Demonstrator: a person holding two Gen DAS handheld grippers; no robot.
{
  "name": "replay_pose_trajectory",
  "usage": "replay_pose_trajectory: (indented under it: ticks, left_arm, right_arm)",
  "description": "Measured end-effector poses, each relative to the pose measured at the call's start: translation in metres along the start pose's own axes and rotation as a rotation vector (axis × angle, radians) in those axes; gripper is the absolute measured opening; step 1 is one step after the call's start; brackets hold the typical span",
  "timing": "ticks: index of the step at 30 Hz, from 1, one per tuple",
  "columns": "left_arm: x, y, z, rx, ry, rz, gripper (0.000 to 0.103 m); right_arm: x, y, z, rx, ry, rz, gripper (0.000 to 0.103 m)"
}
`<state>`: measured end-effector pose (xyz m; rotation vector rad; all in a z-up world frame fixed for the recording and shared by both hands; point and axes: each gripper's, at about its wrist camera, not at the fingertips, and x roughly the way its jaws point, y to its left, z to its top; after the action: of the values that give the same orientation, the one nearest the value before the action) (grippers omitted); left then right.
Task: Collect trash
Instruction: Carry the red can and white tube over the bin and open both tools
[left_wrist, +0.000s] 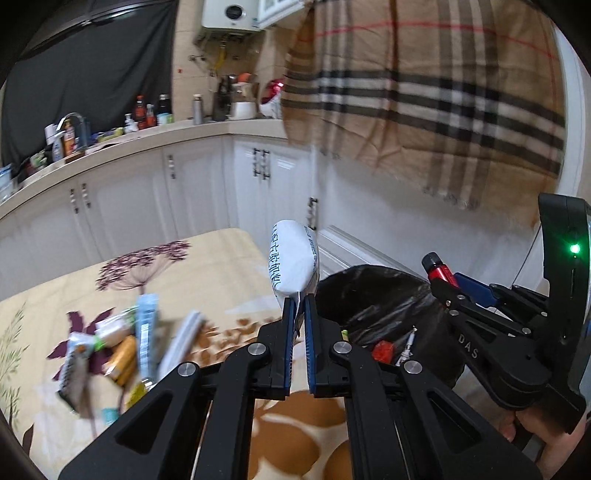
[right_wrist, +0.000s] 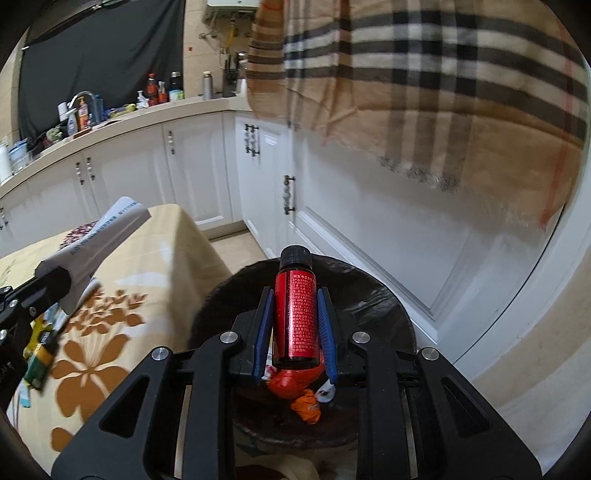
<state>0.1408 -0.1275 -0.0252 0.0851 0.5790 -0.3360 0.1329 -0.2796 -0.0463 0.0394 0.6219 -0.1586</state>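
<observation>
Right gripper (right_wrist: 294, 325), lower centre, pinches a red bottle (right_wrist: 295, 317) directly above the black-lined bin (right_wrist: 388, 314), evidently for dropping. Left gripper (left_wrist: 300, 317) clamps a white packet (left_wrist: 293, 260) near the bin rim. More trash (left_wrist: 122, 347) remains lower left on the floral tablecloth (left_wrist: 207, 258). White cabinets (left_wrist: 122, 214) beyond.

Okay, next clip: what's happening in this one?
A person is clearing trash off a table with a handheld gripper in each hand. The right gripper is shut on a small red bottle with a black cap, held over the black-lined trash bin, which already has some trash in it. The left gripper pinches a white packet near the bin's edge. More wrappers and tubes lie on the floral tablecloth.
</observation>
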Motion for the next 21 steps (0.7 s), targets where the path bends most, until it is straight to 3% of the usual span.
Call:
replay_pose_trajectory:
  ticks: [14,17,21]
  left_arm:
    - [0.071,-0.038,0.010,0.060,0.103,-0.040,0.007]
    - [0.083,-0.037,0.010,0.041,0.147,-0.040,0.010]
    - [0.083,-0.029,0.011,0.013,0.148,-0.039,0.021]
  right_arm:
    - [0.052,-0.038,0.000,0.062,0.037,-0.055,0.025]
    - [0.060,-0.042,-0.001,0.072,0.044,-0.068,0.035]
    - [0.061,-0.044,-0.004,0.076,0.050,-0.074,0.036]
